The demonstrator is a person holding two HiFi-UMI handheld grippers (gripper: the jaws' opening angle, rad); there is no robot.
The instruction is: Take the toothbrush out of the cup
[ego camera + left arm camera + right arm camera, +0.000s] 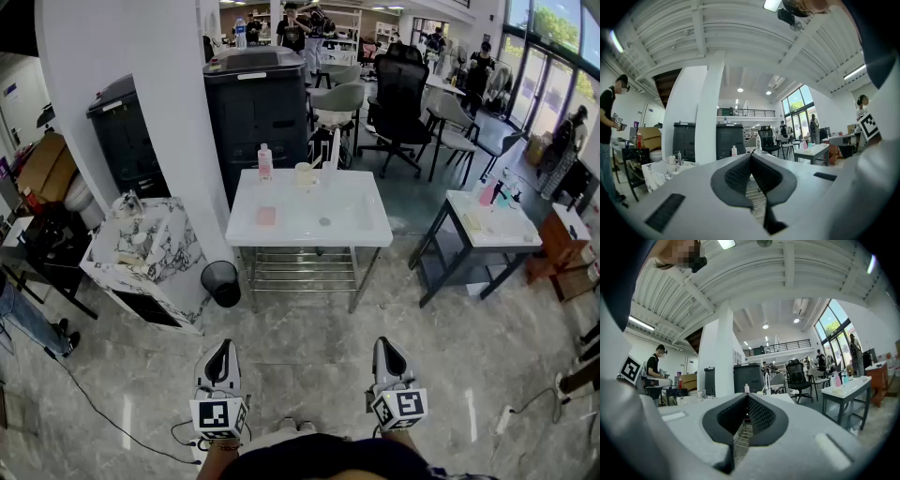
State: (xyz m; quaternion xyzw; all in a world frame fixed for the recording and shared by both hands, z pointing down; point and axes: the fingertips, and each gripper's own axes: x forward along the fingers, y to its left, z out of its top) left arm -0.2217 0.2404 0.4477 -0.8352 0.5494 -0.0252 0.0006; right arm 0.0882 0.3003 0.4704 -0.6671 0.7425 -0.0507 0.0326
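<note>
Left hand-held gripper (223,349): jaws closed tip to tip, nothing between. Right hand-held gripper (385,345): same, pads meeting, empty. Both level, side by side over glossy grey marbled floor (309,361), well short of the desk (370,230). Farther on, straight ahead between the two: white, smooth-topped desk on a metal frame with a slatted shelf under it. At its far edge, cream cup (305,174), well apart from both tools; just right of it a slim white upright stick (334,150), too small to call the toothbrush for certain. Left of the cup, clear bottle (265,161) with pink in it; nearer, flat pink square (266,216). Beside the desk's left leg, round black bin (221,281). Beyond, white pillar (169,103), dark cabinet (255,108), black office chair (401,94).
</note>
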